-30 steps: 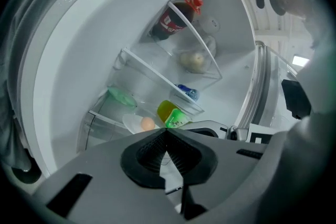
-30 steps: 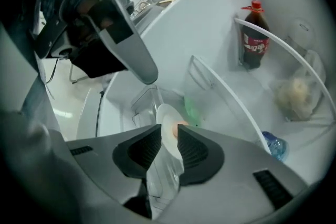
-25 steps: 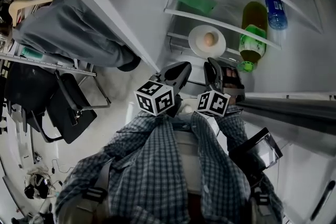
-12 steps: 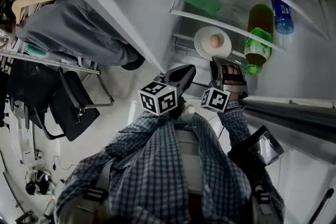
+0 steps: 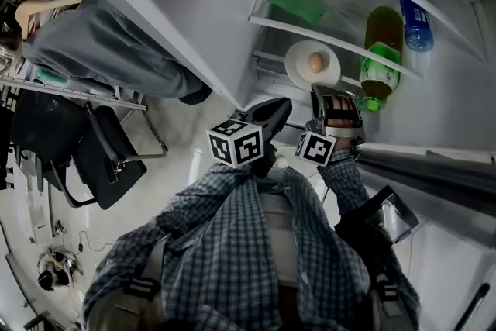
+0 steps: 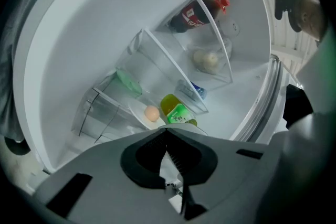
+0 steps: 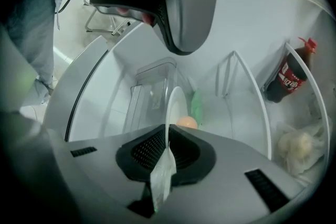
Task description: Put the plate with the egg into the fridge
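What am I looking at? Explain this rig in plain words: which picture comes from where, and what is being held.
There is no robot here. A person holds a hand-held gripper in each hand, and the marker cubes are part of these. One picture comes from a camera on the person's head, looking down into an open fridge. The other two come from cameras riding on the grippers. The right hand-held gripper is clamped on the rim of a white plate carrying an egg, inside the fridge. The left hand-held gripper is shut and empty. A green bottle lies nearby.
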